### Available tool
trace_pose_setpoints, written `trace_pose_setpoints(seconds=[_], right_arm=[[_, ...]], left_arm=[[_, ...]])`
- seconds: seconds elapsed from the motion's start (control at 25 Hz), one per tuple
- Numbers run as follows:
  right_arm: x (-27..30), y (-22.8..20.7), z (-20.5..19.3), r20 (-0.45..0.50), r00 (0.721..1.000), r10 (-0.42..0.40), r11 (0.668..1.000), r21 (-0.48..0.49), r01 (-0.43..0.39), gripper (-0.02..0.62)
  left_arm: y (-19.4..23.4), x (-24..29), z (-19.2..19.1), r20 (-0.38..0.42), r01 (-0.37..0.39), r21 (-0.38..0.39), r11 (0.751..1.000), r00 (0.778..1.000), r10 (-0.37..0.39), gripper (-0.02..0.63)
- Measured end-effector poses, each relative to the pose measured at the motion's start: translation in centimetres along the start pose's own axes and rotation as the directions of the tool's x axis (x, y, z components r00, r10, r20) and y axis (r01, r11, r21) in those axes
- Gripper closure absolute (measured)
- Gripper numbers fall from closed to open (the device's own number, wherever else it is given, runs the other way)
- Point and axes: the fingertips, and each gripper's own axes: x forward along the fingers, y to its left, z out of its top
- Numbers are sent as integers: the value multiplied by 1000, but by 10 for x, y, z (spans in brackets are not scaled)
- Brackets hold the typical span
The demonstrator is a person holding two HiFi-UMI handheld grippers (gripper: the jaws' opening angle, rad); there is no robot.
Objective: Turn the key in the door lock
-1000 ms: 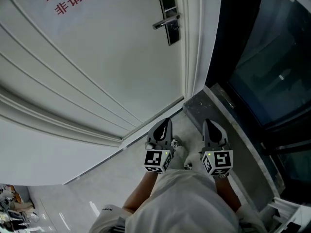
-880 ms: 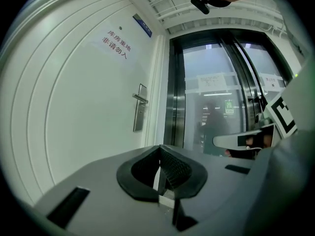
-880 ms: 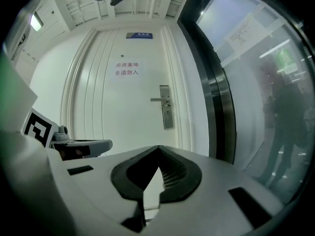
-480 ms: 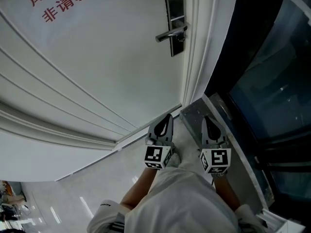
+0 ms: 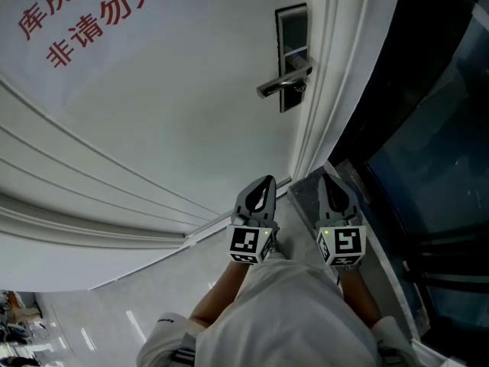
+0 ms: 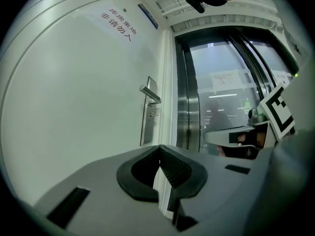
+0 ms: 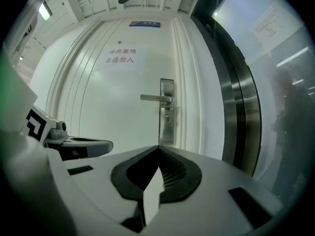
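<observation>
A white door (image 5: 168, 105) carries a tall metal lock plate (image 5: 293, 56) with a lever handle (image 5: 284, 85) near its right edge. The keyhole cylinder (image 7: 167, 118) sits just below the handle; I cannot make out a key in it. My left gripper (image 5: 264, 183) and right gripper (image 5: 329, 180) are held side by side, low and short of the door, both pointing at it. Each is shut with nothing between its fingertips. The lock plate (image 6: 147, 113) lies ahead and left of the left gripper (image 6: 159, 147), and straight ahead of the right gripper (image 7: 158, 147).
A moulded white door frame (image 5: 325, 90) runs right of the lock. Beyond it stands a dark glass wall (image 5: 435, 128) with a metal post (image 7: 239, 107). A grey stone sill (image 5: 306, 193) lies at the door's foot. Red lettering (image 5: 92, 17) marks the door.
Both grippers have moved forward toward the door together. In the head view the lock plate and handle have slid lower and to the right, and look larger.
</observation>
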Motion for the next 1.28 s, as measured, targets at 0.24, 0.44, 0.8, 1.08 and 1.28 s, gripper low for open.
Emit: trace_pose_setpoints(seconds=[0.24, 0.44, 0.8, 1.08, 1.28], right_arm=[[40, 5, 11, 28, 999, 26, 998, -58, -24, 604], [56, 7, 22, 36, 999, 26, 995, -95, -23, 604], [73, 9, 42, 60, 998, 28, 987, -161, -18, 604], [91, 12, 65, 74, 987, 140, 933, -344, -107, 604], [113, -2, 70, 38, 991, 125, 906, -412, -99, 603]], left_arm=[[25, 21, 16, 46, 1, 12, 1000, 999, -2, 597], [37, 26, 21, 50, 0, 12, 1000, 999, -1, 597], [52, 28, 28, 50, -2, 25, 1000, 999, 1, 597], [56, 40, 34, 65, -17, 30, 999, 998, 15, 597], [58, 51, 40, 66, -33, 38, 999, 997, 30, 597]])
